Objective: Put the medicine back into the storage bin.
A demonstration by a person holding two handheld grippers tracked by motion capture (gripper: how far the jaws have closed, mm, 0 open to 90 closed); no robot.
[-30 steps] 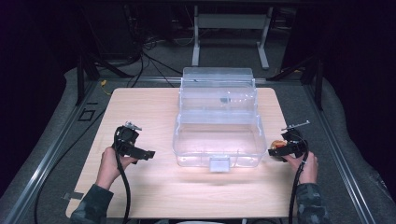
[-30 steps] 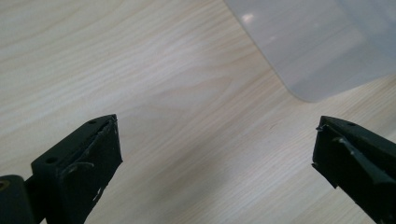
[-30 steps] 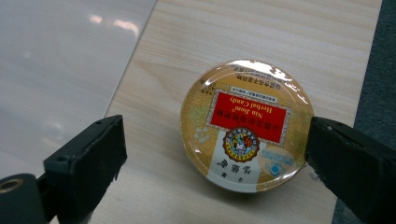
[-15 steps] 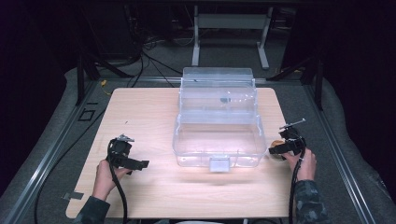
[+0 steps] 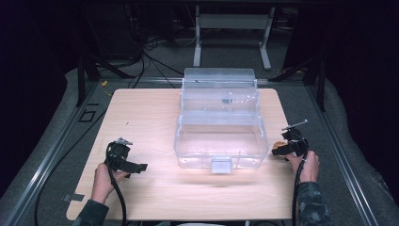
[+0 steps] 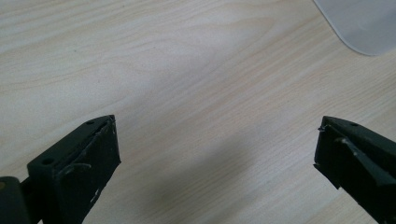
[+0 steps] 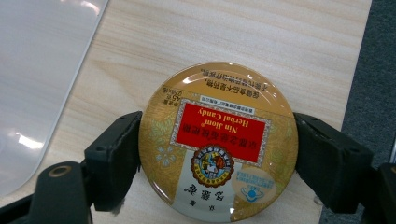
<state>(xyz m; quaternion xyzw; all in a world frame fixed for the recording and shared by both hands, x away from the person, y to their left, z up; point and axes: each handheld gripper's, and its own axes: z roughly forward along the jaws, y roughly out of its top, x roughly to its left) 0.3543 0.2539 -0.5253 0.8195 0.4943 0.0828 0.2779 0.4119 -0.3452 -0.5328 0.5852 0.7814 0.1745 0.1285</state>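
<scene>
The round candy tin [image 7: 218,142] lies flat on the desk [image 5: 155,117], label up, close to the desk's right edge and just beside the right wall of the clear plastic box [image 5: 219,123]. The right gripper [image 5: 283,150] is positioned at the tin, and in the right gripper view the tin sits squarely between the two black jaws: the left jaw pad meets the tin's left rim and the right jaw pad meets its right rim, with no visible gap on either side. The jaws have just been closing and now stand at tin width, gripping the tin across its diameter. The tin's underside appears to rest on the desk surface. The left gripper [image 5: 133,165] is held low over the desk, well apart from the tin and to the left of the box's front corner. In the left gripper view its jaws stand wide with bare wood grain between them, and a corner of the clear plastic box shows at the upper right.
</scene>
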